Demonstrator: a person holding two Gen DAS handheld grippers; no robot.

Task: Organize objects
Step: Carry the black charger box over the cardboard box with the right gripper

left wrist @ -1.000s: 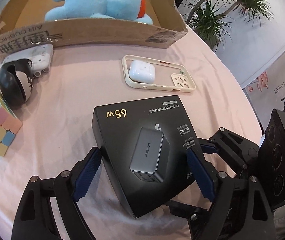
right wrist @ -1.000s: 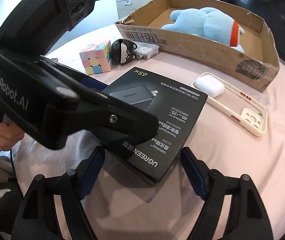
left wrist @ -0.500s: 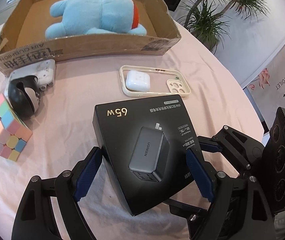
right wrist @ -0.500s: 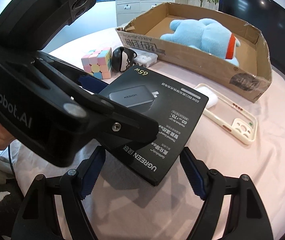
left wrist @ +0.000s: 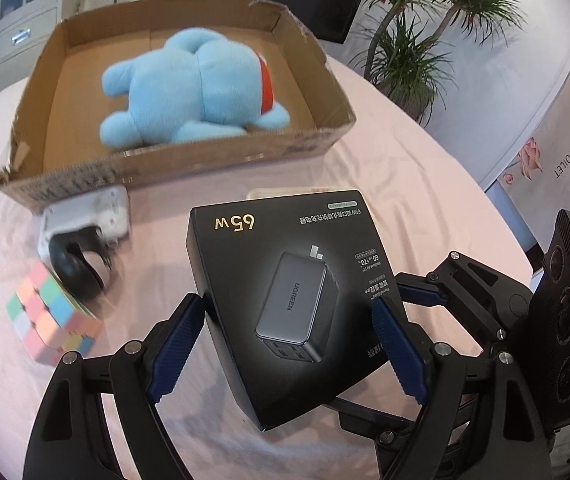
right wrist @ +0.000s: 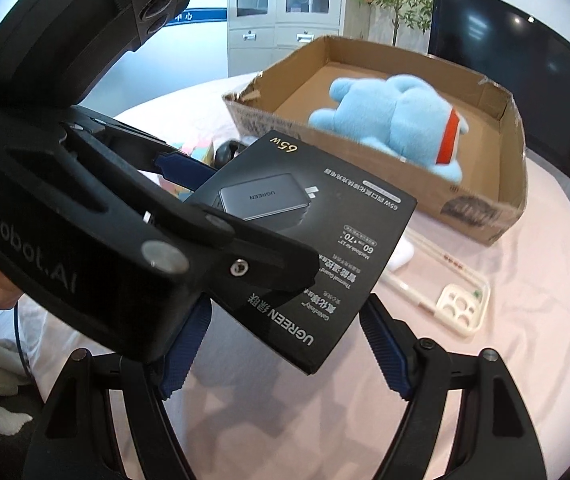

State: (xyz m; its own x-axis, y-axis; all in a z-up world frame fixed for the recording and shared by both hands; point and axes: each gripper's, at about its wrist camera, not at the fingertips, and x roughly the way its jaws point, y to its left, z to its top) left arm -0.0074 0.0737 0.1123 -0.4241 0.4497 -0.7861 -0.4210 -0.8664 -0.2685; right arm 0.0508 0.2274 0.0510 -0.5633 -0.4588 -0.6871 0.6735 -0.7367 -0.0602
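Observation:
My left gripper (left wrist: 289, 344) is shut on the black UGREEN 65W charger box (left wrist: 285, 296) and holds it lifted above the pink tablecloth, tilted. The box also shows in the right wrist view (right wrist: 317, 240), held by the left gripper's fingers (right wrist: 183, 170). My right gripper (right wrist: 285, 356) is open and empty below the box's near edge. The cardboard tray (left wrist: 165, 168) lies beyond, holding a blue plush toy (left wrist: 201, 92); both also show in the right wrist view, tray (right wrist: 481, 216) and plush (right wrist: 401, 120).
A pastel puzzle cube (left wrist: 51, 320), a black round figure (left wrist: 77, 268) and a white item (left wrist: 97, 212) lie left of the box. A cream phone case (right wrist: 445, 292) with a white earbud case (right wrist: 403, 256) lies right. Plants and a dark screen stand behind the table.
My left gripper has lifted the charger box off the cloth and carried it toward the cardboard tray. The box now hides the phone case in the left wrist view. The right gripper stays open.

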